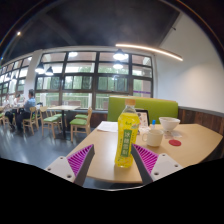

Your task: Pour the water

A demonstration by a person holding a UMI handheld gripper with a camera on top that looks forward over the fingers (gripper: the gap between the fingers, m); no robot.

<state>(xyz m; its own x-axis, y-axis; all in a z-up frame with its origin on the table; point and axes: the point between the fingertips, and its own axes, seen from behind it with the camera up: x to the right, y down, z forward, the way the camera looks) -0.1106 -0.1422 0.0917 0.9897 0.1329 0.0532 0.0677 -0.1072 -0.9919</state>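
Wide windows run across the far wall of a canteen-like hall, with a long ceiling light (pixel 150 51) slanting above. Far off at the left, people (pixel 27 104) sit at tables, though they are too small to make out further. Nearer, wooden chairs with green seats (pixel 80 122) stand around a table before the windows. A pale wooden desk (pixel 110 165) reaches forward toward the gripper (pixel 113 159). Its left finger, with a magenta pad (pixel 79 158), lies just left of a plastic bottle (pixel 126 135) of yellow drink with a green cap, which stands upright on the desk. The bottle is between the jaws, which are spread apart with a visible gap at each side of it, gripping nothing. The right pad (pixel 149 159) sits just right of the bottle's base. Beyond it, a green bench back (pixel 143 107) lines the wall. Further right on the desk stand a white cup (pixel 153 133) and a white bowl (pixel 168 125), with a small red disc (pixel 175 142) near them.
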